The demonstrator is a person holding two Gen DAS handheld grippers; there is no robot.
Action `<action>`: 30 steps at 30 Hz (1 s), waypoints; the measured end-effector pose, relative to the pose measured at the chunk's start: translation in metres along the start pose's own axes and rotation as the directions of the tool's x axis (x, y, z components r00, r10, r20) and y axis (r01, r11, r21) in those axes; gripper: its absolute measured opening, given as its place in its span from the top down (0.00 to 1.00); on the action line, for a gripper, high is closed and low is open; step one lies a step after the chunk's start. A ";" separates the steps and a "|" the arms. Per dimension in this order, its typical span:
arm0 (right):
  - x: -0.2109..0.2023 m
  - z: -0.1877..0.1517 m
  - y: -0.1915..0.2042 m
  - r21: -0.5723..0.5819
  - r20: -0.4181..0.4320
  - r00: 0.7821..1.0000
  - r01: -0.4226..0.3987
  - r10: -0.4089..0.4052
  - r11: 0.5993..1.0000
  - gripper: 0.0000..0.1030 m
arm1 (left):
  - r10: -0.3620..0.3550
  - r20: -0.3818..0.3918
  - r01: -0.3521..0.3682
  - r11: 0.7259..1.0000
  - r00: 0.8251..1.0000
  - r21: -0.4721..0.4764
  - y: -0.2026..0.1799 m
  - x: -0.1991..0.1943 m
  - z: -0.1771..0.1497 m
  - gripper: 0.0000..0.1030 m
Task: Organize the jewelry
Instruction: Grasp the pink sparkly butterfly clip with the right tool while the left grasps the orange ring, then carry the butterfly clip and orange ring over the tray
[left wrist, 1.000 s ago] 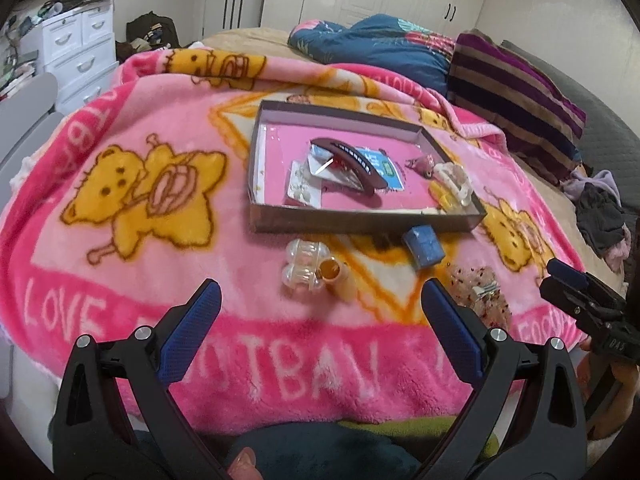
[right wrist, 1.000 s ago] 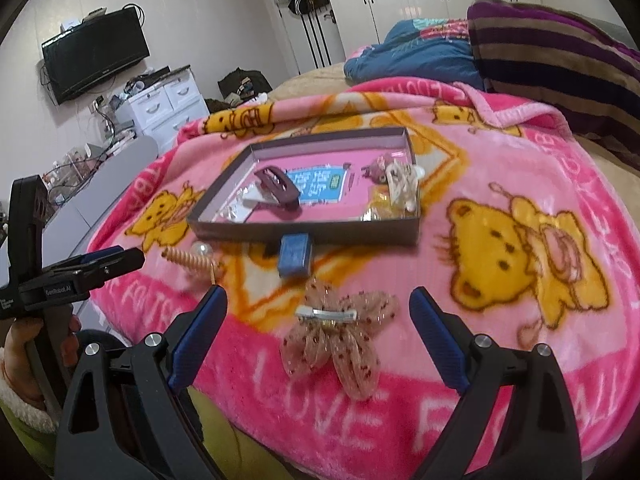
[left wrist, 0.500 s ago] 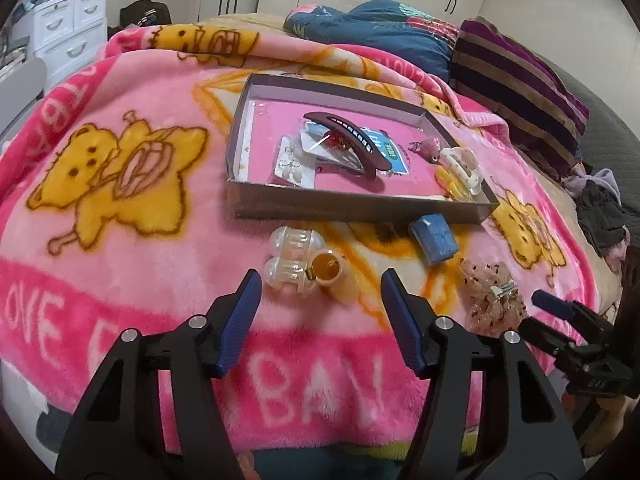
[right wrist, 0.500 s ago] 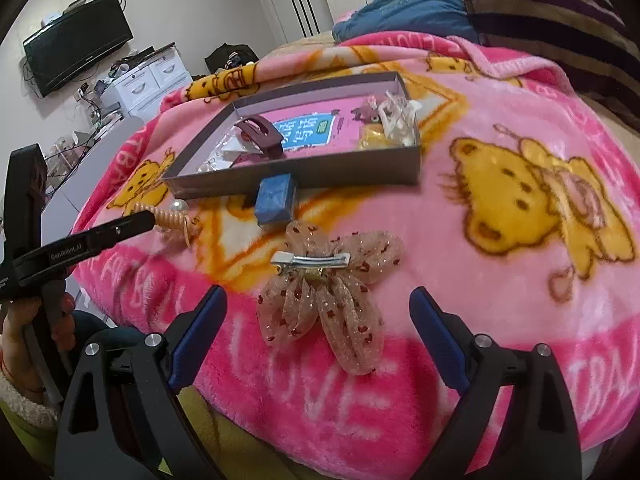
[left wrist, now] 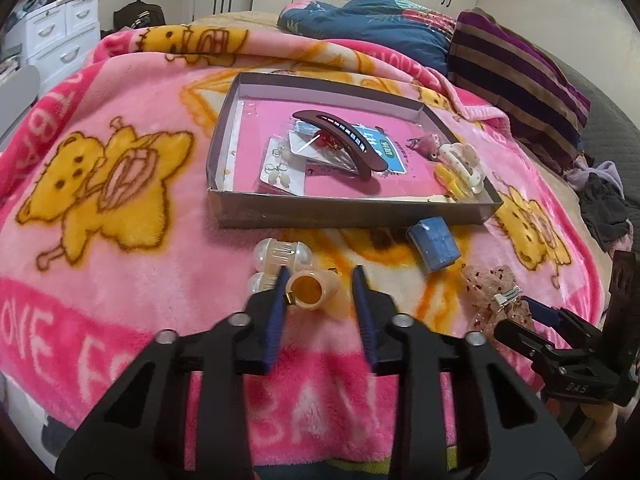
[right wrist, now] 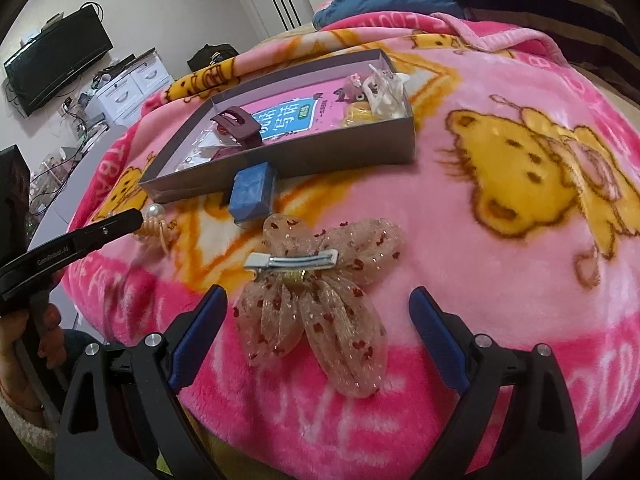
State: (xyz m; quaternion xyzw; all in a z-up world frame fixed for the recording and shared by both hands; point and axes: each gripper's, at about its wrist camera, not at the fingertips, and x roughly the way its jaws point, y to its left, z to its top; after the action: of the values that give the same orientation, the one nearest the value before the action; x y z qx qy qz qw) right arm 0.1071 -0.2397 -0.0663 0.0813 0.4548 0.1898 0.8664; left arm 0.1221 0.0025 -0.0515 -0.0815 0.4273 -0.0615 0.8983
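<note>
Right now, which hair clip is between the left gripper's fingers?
The amber pearl-ended clip, on the blanket in front of the box. The left gripper has been closing around it. The bow clip lies before the open right gripper.

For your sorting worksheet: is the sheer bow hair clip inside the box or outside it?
Outside. The bow hair clip lies on the pink blanket, in front of the box, clasp side up.

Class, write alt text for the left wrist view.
The left gripper, its jaws just closing, straddles a peach pearl hair clip on a pink bear blanket. Behind lies a grey tray of hair accessories.
</note>
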 end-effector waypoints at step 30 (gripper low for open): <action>-0.047 0.015 -0.014 -0.064 0.140 0.990 0.042 -0.033 0.997 0.75 | -0.036 0.053 0.033 0.998 0.998 0.060 -0.026 -0.029 0.004 0.90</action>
State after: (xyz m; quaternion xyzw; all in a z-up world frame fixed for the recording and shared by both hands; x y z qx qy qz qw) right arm 0.0984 -0.2708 -0.0264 0.0568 0.3882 0.1825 0.9015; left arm 0.1059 -0.0171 -0.0224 -0.0640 0.3994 -0.0873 0.9104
